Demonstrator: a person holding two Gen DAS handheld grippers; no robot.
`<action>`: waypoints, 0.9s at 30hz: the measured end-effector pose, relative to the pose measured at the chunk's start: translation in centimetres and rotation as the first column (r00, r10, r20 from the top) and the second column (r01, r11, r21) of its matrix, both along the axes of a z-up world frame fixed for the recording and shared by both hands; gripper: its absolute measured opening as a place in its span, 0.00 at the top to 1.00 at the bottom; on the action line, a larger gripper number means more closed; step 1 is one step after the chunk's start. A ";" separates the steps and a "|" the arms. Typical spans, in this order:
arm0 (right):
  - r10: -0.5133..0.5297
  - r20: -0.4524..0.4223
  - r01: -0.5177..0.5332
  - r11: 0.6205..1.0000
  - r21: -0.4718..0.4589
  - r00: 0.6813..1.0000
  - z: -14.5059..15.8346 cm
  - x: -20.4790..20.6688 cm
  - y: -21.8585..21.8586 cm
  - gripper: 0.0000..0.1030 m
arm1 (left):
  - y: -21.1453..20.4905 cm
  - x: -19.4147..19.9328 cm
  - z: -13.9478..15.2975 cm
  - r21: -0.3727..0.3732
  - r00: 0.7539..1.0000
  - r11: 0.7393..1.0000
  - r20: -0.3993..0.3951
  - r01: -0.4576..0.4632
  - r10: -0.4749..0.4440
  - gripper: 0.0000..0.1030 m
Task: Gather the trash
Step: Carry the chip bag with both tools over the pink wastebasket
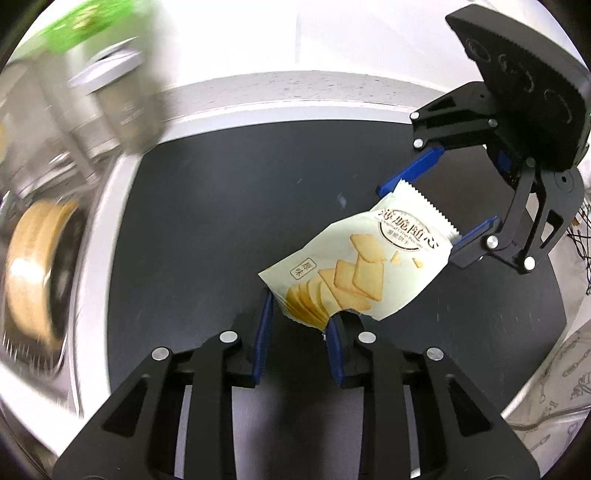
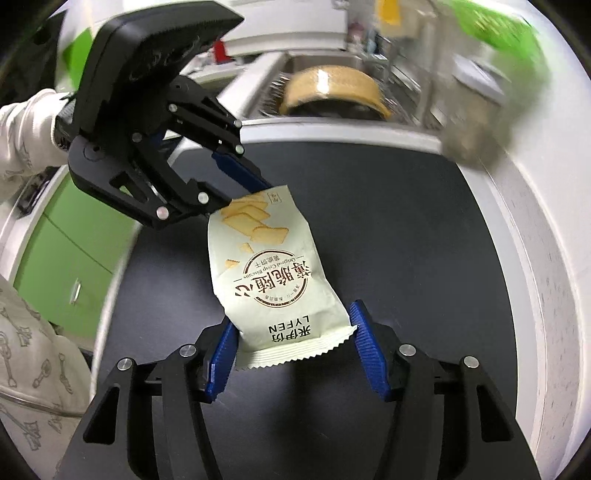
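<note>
A pale biscuit wrapper (image 1: 354,266) (image 2: 266,266), printed with crackers, hangs stretched between both grippers above the dark tabletop (image 1: 192,221) (image 2: 413,258). My left gripper (image 1: 299,314) is shut on the wrapper's cracker-printed end. The right wrist view shows it (image 2: 245,197) reaching in from the upper left and pinching that end. My right gripper (image 2: 293,317) grips the serrated end across its width, one blue pad against each side edge. From the left wrist view it (image 1: 419,218) comes in from the upper right.
A white rim (image 1: 99,236) (image 2: 517,229) edges the dark tabletop. Beyond it lies a sink holding a tan round thing (image 1: 33,266) (image 2: 332,92), with blurred jars (image 1: 129,110) and green packaging (image 1: 88,22) nearby. A patterned sleeve (image 2: 26,125) and green cabinets (image 2: 62,240) are at the left.
</note>
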State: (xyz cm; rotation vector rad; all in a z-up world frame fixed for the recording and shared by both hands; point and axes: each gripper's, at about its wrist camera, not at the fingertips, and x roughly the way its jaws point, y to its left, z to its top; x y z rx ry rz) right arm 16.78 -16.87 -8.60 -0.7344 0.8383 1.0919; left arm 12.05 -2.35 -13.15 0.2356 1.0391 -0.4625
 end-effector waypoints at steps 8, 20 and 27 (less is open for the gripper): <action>0.222 0.007 -0.222 0.975 0.005 0.975 0.5 -7.6 9.6 0.44 | 8.1 -10.9 2.0 0.047 0.973 0.972 0.010 -0.232 0.231 0.74; 0.576 -0.085 -0.580 0.814 -0.037 0.813 -5.0 -22.6 26.7 0.44 | 20.5 -32.1 -0.4 0.082 0.803 0.804 -0.046 -0.589 0.594 0.74; 0.636 -0.186 -0.658 0.747 -0.092 0.749 -11.8 -27.7 32.8 0.44 | 25.1 -40.3 -7.0 0.035 0.691 0.700 -0.128 -0.713 0.711 0.74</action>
